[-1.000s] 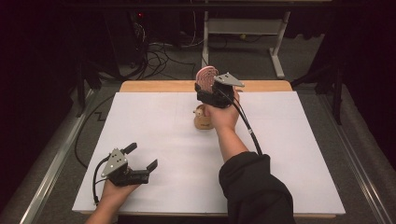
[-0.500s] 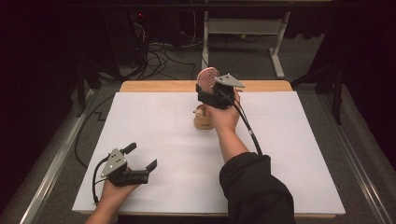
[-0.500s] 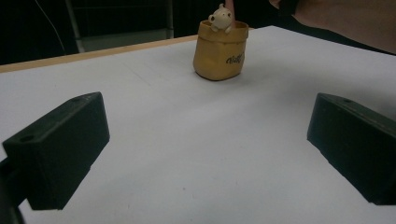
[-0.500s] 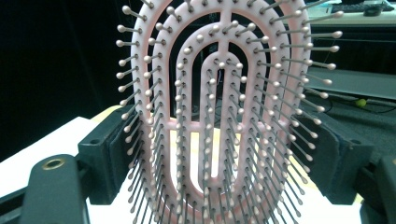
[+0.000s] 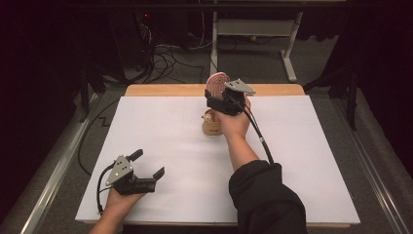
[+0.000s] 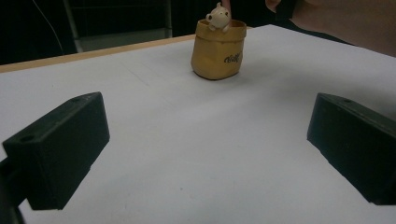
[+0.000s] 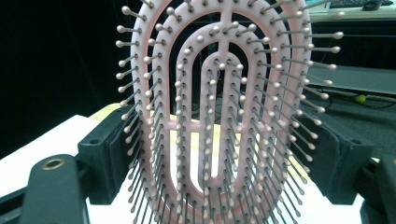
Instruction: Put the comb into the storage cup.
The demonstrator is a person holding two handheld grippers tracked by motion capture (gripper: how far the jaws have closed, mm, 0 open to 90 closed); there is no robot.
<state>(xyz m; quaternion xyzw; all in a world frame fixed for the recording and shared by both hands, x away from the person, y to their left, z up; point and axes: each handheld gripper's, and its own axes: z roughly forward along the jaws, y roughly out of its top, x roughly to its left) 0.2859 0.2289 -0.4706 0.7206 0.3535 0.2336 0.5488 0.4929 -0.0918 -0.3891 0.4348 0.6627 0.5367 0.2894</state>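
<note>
So the pink hairbrush (image 7: 219,116) is up in the air at the far middle of the table (image 5: 302,161), standing upright with its oval head pointing up, and in the right gripper view the bristles face straight at the camera, little ball tips and all. The right claw (image 5: 220,100) has it pinched from both sides, the two black jaws pressed against the edges of the brush head down low, so the claw is closed about as far as the brush lets it. In the high view you can see the brush head (image 5: 217,83) poking up past the claw, right near the wooden far edge of the table. Just below that hand there's a small tan pot (image 5: 210,127) sitting on the white table top, and from the left gripper view it looks like a little yellow-brown sack-shaped cup (image 6: 218,49) with a tiny cream bear figure (image 6: 218,17) peeking over its rim, some writing on the side I can't read. The left claw (image 5: 148,165) is way off at the near left corner, resting low by the table with its jaws spread wide and nothing between them, pointed roughly toward that pot. Person's dark sleeve (image 5: 265,197) comes in from the bottom right.
</note>
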